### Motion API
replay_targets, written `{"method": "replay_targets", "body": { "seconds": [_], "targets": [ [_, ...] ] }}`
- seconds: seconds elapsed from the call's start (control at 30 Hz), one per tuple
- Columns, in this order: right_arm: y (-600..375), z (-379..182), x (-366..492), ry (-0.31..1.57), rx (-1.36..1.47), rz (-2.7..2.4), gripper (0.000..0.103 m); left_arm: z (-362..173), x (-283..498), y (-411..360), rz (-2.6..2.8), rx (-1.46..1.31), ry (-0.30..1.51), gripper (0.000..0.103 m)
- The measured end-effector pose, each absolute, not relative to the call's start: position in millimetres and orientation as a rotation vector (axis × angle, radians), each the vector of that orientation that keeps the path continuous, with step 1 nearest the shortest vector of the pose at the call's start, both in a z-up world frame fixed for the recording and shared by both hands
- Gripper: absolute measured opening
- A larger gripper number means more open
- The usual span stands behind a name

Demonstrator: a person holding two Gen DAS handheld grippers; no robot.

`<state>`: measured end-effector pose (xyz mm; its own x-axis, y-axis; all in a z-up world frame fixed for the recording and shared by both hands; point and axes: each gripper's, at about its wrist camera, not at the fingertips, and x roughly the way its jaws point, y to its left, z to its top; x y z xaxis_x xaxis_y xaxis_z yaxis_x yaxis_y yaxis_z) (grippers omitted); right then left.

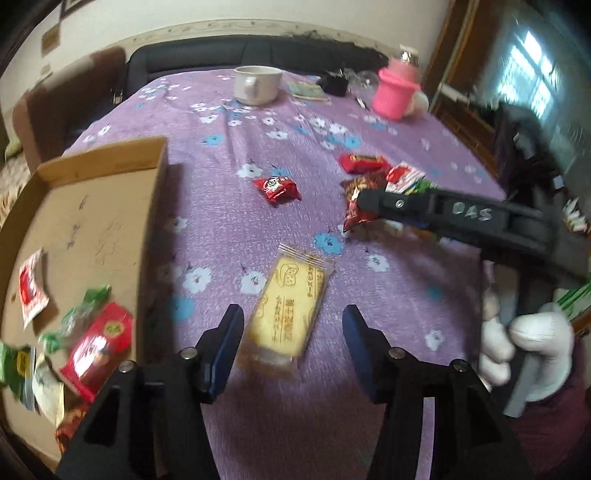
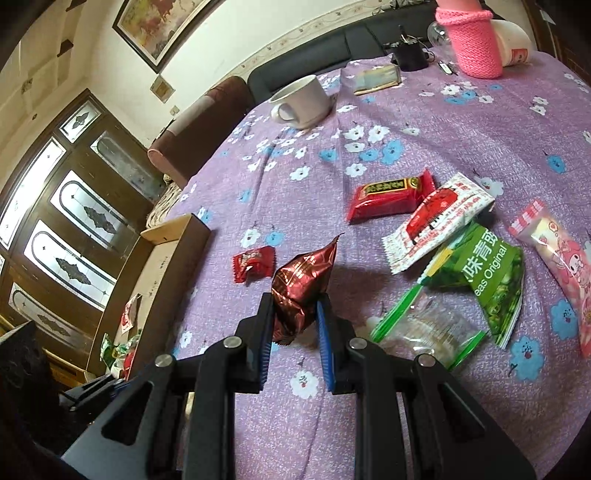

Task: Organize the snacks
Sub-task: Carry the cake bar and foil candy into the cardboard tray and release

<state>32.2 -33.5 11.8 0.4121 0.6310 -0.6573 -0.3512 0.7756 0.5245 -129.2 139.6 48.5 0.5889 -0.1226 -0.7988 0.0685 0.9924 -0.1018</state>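
The surface (image 1: 369, 122) wears a purple cloth with white and blue flowers. Behind it, at the top of the frame, sits a dark sofa (image 1: 229, 51) against a pale wall. In the right wrist view a framed picture (image 2: 162, 29) hangs at the upper left, and dark doors with glass panes (image 2: 66, 229) fill the left side.

A white mug (image 1: 256, 84) stands near the top middle of the left wrist view. A pink knitted cup cover (image 1: 397, 92) stands at the upper right.

A brown cardboard box (image 1: 110, 221) lies at the left of the frame. Some snacks already lie inside it, like a red packet (image 1: 99, 343) at the lower left.

The left tool (image 1: 293, 325) is open, with nothing pinched. A yellow cake packet (image 1: 286, 310) lies flat on the cloth between its two blue pads, and the pads do not touch it.

The right tool (image 2: 295, 306) is closed tight on a shiny dark red packet (image 2: 303, 284), which sticks up in the middle of the right wrist view. A hand in a white glove (image 1: 524, 347) holds that tool at the lower right of the left wrist view.

More snacks lie loose on the cloth. A small red candy (image 2: 253, 263) lies just left of the held packet. A long red packet (image 2: 388, 195) sits above it, touching a red and white packet (image 2: 436, 221). A green pea bag (image 2: 495, 280) and a clear bag with green edges (image 2: 424, 328) lie at the right, and a pink packet (image 2: 557, 258) lies at the far right edge.
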Motion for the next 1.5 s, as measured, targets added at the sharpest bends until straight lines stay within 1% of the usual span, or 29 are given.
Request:
{"method": "replay_targets", "body": {
  "seconds": [0.1, 0.13, 0.17, 0.2, 0.23, 0.4, 0.53, 0.7, 0.83, 0.87, 1.0, 1.07, 1.13, 1.17, 1.3, 1.33, 1.4, 1.5],
  "targets": [
    [-33.5, 12.6, 31.1, 0.959, 0.329, 0.640, 0.024, 39.0, -116.6, 136.1, -0.100, -0.028, 0.961, 0.055],
    [-33.5, 11.9, 31.5, 0.962, 0.330, 0.641, 0.024, 35.8, -115.2, 134.3, -0.096, -0.011, 0.966, 0.053],
    [-33.2, 11.0, 32.3, 0.964, 0.331, 0.642, 0.024, 35.3, -116.4, 130.6, -0.087, 0.022, 0.953, 0.048],
    [-33.3, 10.3, 33.0, 0.967, 0.333, 0.644, 0.024, 34.5, -117.2, 125.1, -0.072, 0.070, 0.949, 0.038],
    [-33.3, 10.0, 33.5, 0.969, 0.335, 0.647, 0.024, 34.9, -119.2, 123.9, -0.085, 0.069, 0.947, 0.035],
    [-33.1, 13.5, 31.3, 0.953, 0.344, 0.673, 0.024, 48.2, -129.4, 143.3, -0.124, -0.067, 0.914, 0.035],
    [-32.1, 15.2, 28.5, 0.938, 0.350, 0.691, 0.024, 68.9, -146.6, 175.0, -0.139, -0.226, 0.846, 0.035],
    [-30.3, 24.5, 23.1, 0.910, 0.380, 0.726, 0.024, 94.3, -171.9, 242.1, -0.094, -0.385, 0.763, 0.035],
    [-10.4, 53.8, 5.5, 0.865, 0.352, 0.788, 0.024, 100.3, -182.0, 293.3, 0.012, -0.414, 0.736, 0.035],
    [-10.4, 53.8, 5.5, 0.865, 0.352, 0.788, 0.024, 99.5, -183.6, 308.4, 0.041, -0.426, 0.733, 0.035],
    [41.7, 63.5, -2.0, 0.929, 0.321, 0.891, 0.025, 91.5, -186.1, 347.5, 0.122, -0.459, 0.734, 0.035],
    [51.2, 63.1, -2.2, 0.942, 0.313, 0.904, 0.025, 86.2, -182.4, 361.2, 0.154, -0.471, 0.744, 0.034],
    [78.3, 61.1, -4.3, 0.975, 0.285, 0.932, 0.025, 82.1, -175.6, 369.3, 0.175, -0.482, 0.755, 0.032],
    [102.6, 57.7, -7.2, 1.005, 0.253, 0.952, 0.025, 79.8, -173.8, 373.4, 0.185, -0.489, 0.765, 0.032],
    [140.0, 49.0, -11.5, 1.044, 0.190, 0.975, 0.025, 74.1, -168.7, 381.0, 0.176, -0.514, 0.776, 0.032],
    [148.1, 46.0, -11.7, 1.053, 0.176, 0.977, 0.025, 72.9, -169.1, 382.2, 0.170, -0.522, 0.772, 0.035],
    [168.0, 38.5, -11.5, 1.078, 0.148, 0.981, 0.025, 74.3, -171.6, 384.4, 0.147, -0.542, 0.754, 0.035],
    [190.3, 29.7, -9.7, 1.114, 0.127, 0.987, 0.025, 80.3, -183.2, 384.5, 0.121, -0.569, 0.715, 0.043]
  ]
}}
